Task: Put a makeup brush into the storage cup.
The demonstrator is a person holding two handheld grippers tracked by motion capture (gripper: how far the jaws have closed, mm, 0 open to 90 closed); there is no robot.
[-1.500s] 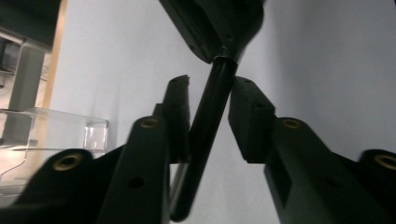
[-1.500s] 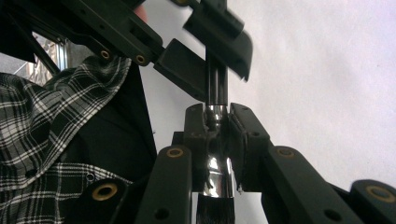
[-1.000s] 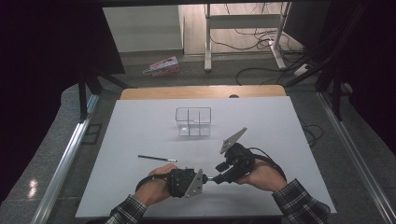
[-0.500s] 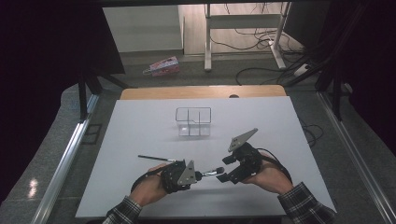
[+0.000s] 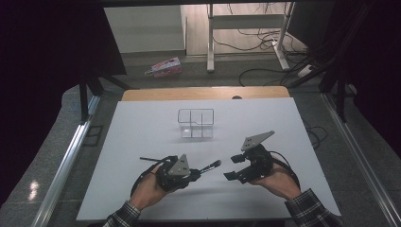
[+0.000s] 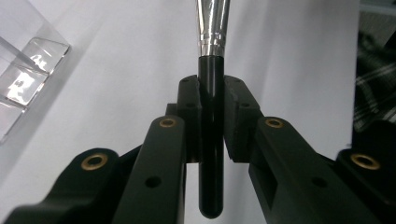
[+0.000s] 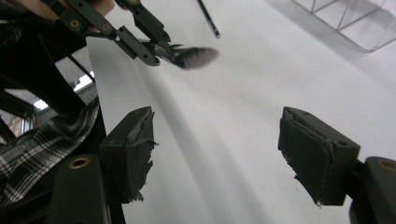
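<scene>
Left gripper sits near the tabletop's near edge, left of centre, its jaws clamped on the black handle of a makeup brush. In the left gripper view the handle runs straight up between the pads, silver ferrule just past the tips, butt end sticking out behind — a firm, centred grip low on the handle. The bristle end points toward the right gripper, which hovers just beside it with jaws spread wide and nothing between them; the right gripper view shows both pads apart over bare white surface, the brush head a little way off.

A second slim black item, probably a pencil or liner, lies flat on the tabletop behind the left hand. Clear divided organizer stands upright toward the centre of the tabletop, well apart from both grippers; its compartments look empty.

Judged step: brush lifted and being presented — either for hand-over to the right gripper or for carrying to the organizer. Next move calls for the right gripper to close near the ferrule before the left lets go, or for tipping the brush upright over one compartment. Risk: a short grip lets the brush swing.
</scene>
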